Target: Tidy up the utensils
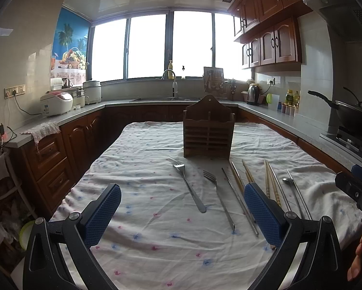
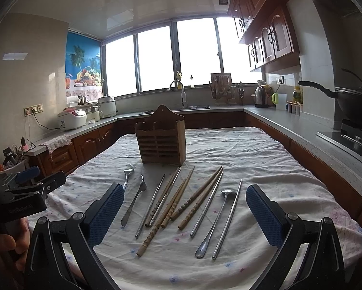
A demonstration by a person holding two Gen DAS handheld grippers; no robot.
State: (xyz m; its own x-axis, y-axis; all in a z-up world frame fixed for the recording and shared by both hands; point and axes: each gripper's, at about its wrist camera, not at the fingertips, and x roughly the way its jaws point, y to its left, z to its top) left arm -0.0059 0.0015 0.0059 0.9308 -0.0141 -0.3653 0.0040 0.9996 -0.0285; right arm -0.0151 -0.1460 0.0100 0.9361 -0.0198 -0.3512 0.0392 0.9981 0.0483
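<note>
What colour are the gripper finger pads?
Blue, with a fine textured grid on the pads; clearest in the right wrist view.

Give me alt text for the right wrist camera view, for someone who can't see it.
The open right gripper hovers over forks, chopsticks and a spoon laid in a row on a floral tablecloth. Behind them stands an empty wooden utensil holder, in a kitchen with bright windows.

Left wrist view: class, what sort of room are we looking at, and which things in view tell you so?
Most likely a home kitchen. A sink faucet stands under the window, a rice cooker sits on the counter, and a wok rests on the stove. Wooden wall cabinets back this up.
</note>
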